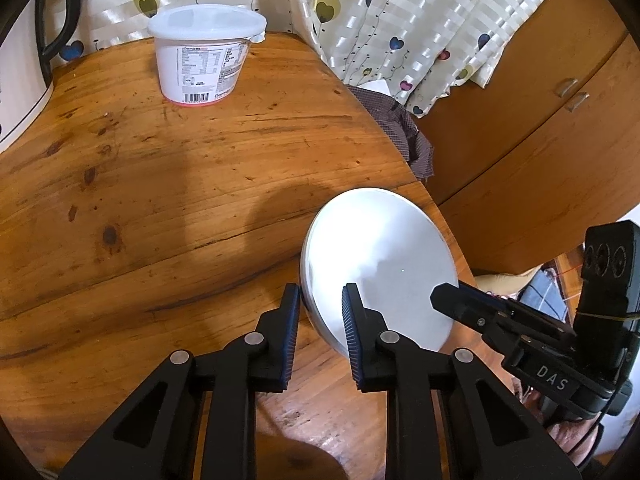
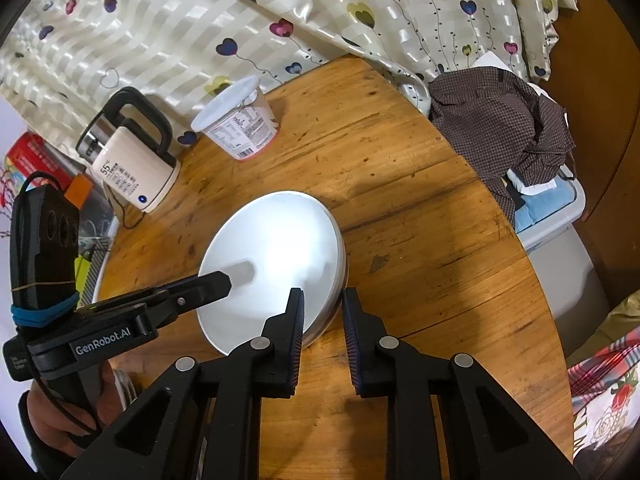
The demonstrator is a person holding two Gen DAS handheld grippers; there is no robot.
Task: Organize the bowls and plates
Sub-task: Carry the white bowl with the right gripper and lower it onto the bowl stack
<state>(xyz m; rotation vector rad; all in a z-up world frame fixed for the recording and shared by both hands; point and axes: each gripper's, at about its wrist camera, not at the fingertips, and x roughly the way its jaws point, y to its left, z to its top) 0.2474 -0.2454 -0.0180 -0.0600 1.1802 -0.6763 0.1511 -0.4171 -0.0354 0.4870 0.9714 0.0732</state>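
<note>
Bright, sharp fisheye shots

Glare washes out the white plate [image 2: 276, 248]; soft shadows on the table [image 1: 160, 184], dark warped corners.

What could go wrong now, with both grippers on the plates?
1. The white plates look stacked; the right gripper and left gripper each straddle only a rim, so a layer may slip.
2. They sit near the table edge and could slide off.
</note>
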